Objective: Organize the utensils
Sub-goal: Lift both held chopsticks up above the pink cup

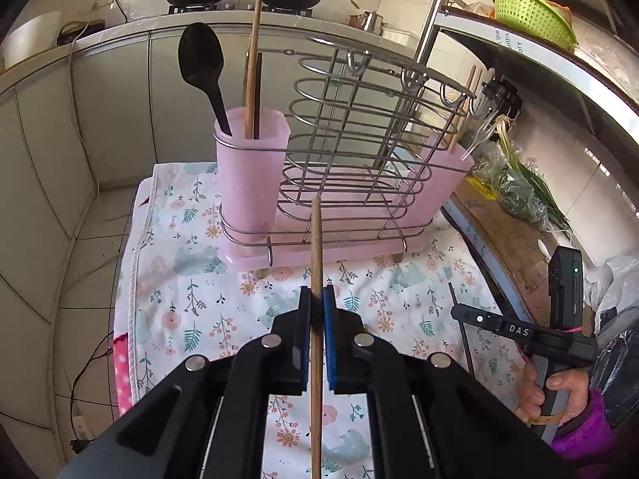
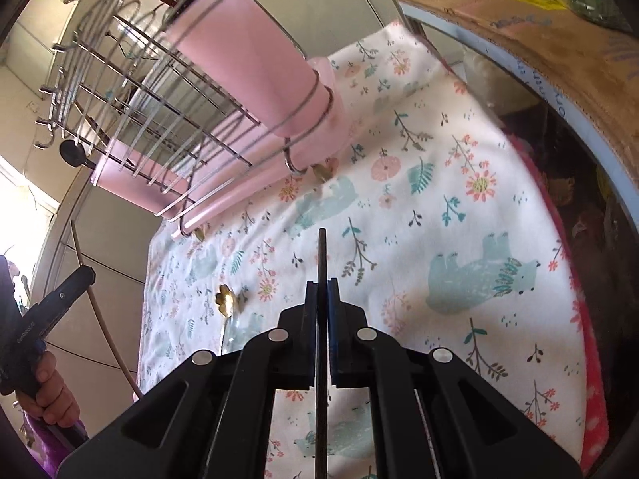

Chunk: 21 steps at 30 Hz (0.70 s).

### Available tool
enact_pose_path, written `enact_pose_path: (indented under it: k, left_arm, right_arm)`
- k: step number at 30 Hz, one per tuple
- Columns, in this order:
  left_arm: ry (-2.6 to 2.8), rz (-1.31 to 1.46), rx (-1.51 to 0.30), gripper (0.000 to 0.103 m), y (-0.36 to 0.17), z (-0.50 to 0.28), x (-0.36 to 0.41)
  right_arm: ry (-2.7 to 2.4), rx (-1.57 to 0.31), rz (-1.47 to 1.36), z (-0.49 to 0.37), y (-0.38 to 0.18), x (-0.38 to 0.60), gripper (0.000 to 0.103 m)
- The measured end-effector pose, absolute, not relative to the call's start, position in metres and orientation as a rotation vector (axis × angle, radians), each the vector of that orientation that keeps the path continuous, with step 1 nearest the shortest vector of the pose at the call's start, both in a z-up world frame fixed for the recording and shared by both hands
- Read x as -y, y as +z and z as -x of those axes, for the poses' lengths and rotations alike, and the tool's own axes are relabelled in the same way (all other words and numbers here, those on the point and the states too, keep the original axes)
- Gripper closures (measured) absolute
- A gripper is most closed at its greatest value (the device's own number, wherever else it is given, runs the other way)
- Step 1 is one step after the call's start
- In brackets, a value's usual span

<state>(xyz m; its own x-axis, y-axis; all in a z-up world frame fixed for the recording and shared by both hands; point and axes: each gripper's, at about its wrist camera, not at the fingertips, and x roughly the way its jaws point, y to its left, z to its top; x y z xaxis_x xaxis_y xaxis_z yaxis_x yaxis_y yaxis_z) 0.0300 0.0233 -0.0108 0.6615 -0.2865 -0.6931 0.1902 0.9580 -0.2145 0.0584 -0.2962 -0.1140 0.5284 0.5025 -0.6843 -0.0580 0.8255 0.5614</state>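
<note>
My left gripper [image 1: 317,299] is clamped on a light wooden chopstick [image 1: 316,263], which runs straight out between the blue pads and ends just short of the near edge of the utensil rack [image 1: 351,151]; its other end passes back between my fingers towards the camera. The rack is a wire frame on a pink base, standing on the far part of the floral cloth [image 1: 223,311]. The pink cup [image 1: 249,175] at its left end holds a black spoon [image 1: 203,68] and another wooden chopstick [image 1: 252,68] standing upright, with a thin dark stick just beside that one. The pink cup at the right end [image 1: 451,175] holds more utensils, too small to tell apart. My right gripper [image 2: 321,285] is closed on a thin black chopstick [image 2: 322,251], which points out over the cloth [image 2: 439,199] towards the rack [image 2: 167,92], its tip well apart from it. In the right wrist view a gold spoon [image 2: 225,303] with a flower-shaped end lies on the cloth just left of my right gripper, near its fingers.
</note>
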Motion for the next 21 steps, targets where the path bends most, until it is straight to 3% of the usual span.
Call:
enact_pose_path:
  k: [21]
  left_arm:
    - [-0.303, 0.288, -0.577, 0.098, 0.050, -0.009, -0.065]
  right_arm:
    - [0.416, -0.725, -0.529, -0.048, -0.034, 0.307, 0.098]
